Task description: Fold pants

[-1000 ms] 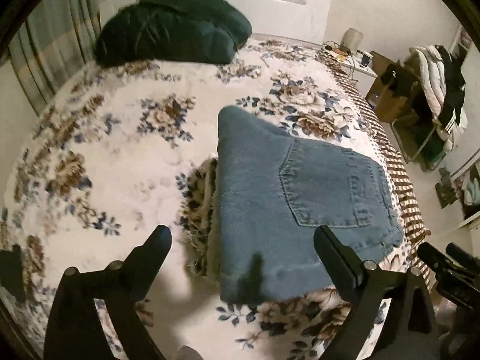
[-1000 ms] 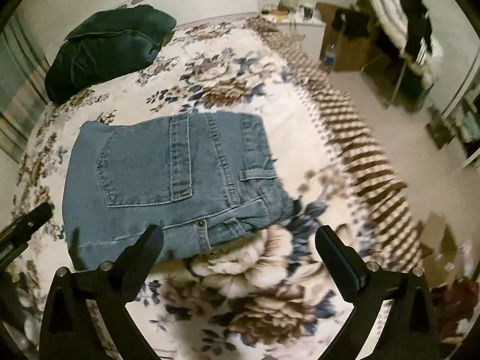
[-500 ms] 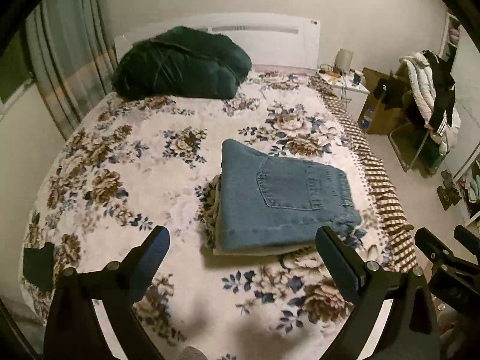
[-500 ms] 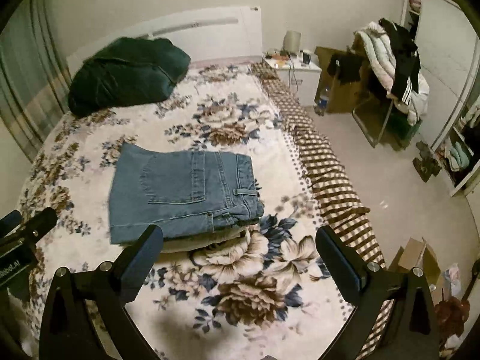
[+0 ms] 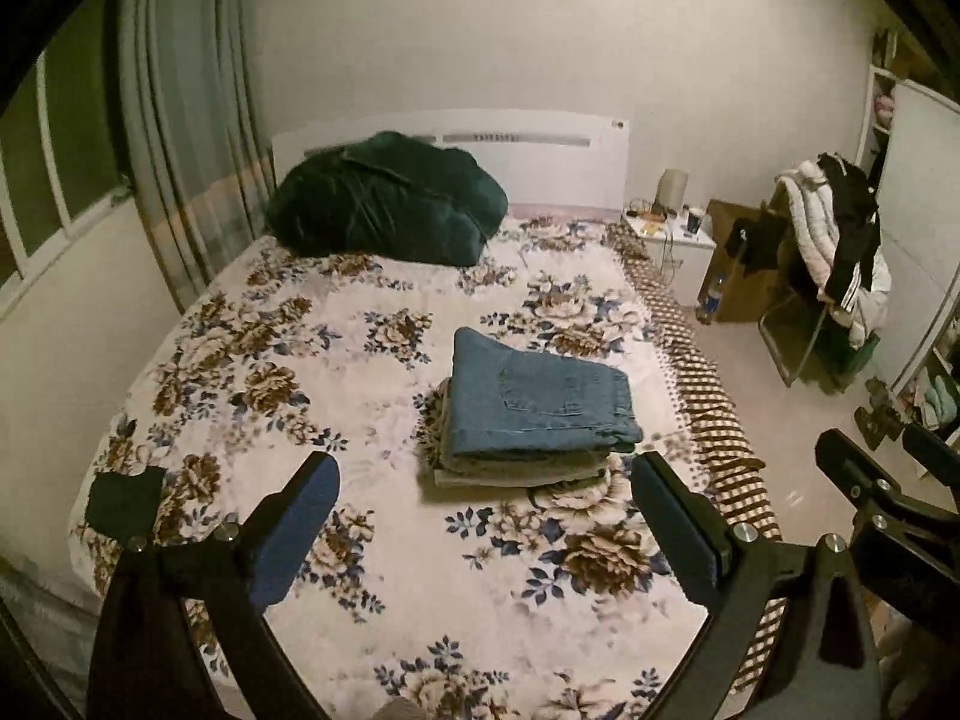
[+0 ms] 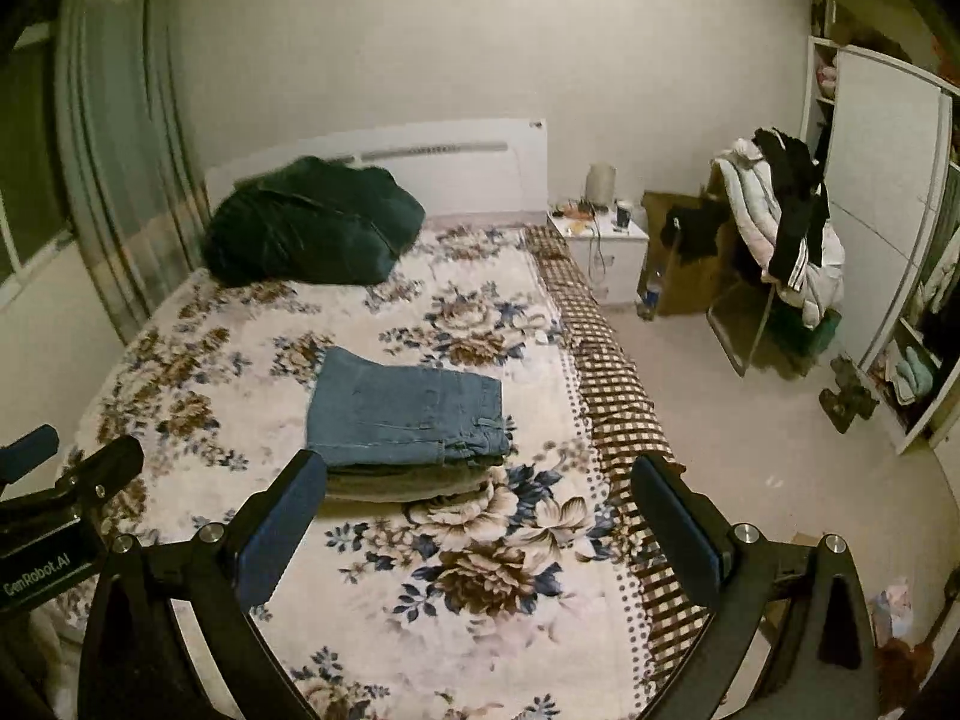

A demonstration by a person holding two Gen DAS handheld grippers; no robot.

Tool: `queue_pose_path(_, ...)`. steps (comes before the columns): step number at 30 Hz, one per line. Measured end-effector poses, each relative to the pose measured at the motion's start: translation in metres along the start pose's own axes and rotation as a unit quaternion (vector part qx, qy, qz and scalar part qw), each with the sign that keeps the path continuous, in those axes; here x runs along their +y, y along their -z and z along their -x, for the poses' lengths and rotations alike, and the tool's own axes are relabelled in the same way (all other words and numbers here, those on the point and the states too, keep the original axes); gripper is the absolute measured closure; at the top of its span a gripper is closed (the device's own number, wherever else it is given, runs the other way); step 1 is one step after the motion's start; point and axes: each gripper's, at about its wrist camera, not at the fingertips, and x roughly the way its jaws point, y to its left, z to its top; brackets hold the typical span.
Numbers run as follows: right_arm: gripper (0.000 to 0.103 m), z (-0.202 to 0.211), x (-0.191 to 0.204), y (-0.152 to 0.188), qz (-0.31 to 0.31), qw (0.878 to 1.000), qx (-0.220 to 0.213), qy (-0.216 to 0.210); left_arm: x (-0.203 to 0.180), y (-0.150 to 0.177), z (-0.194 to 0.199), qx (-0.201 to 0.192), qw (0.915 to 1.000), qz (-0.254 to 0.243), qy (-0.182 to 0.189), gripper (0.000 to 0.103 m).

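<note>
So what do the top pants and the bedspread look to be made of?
Top pants: blue denim, matte, going by the stitched patch pocket and seams. Bedspread: looks like plush fleece, soft floral print with a fuzzy surface, though the weave is too blurred to confirm.

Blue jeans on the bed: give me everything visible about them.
The folded blue denim jeans lie as a flat, roughly rectangular bundle, back pocket facing up, stitched seams visible, waistband end toward the bed's right edge. They top a small stack of other folded garments, greyish and patterned layers showing beneath. The stack rests on the floral bedspread. Neither the left gripper nor the right gripper touches them; both are open and held back.
</note>
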Motion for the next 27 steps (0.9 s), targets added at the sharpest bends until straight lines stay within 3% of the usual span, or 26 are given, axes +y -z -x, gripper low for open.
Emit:
queue_pose_path(5,0.000,0.070,-0.007,0.009,0.010,1.000,-0.016,-0.008,-0.002,0.012,0.048,-0.012,0.9998,0.014,-0.007,0.003)
queue_pose_path(12,0.000,0.132,-0.011,0.015,0.011,0.999,-0.030,-0.012,-0.001,0.021,0.083,-0.015,0.9997,0.020,-0.006,0.003)
queue_pose_path(27,0.000,0.155,0.007,0.003,0.023,0.999,-0.033,-0.007,0.021,0.029,0.100,-0.021,0.9995,0.021,-0.012,0.000)
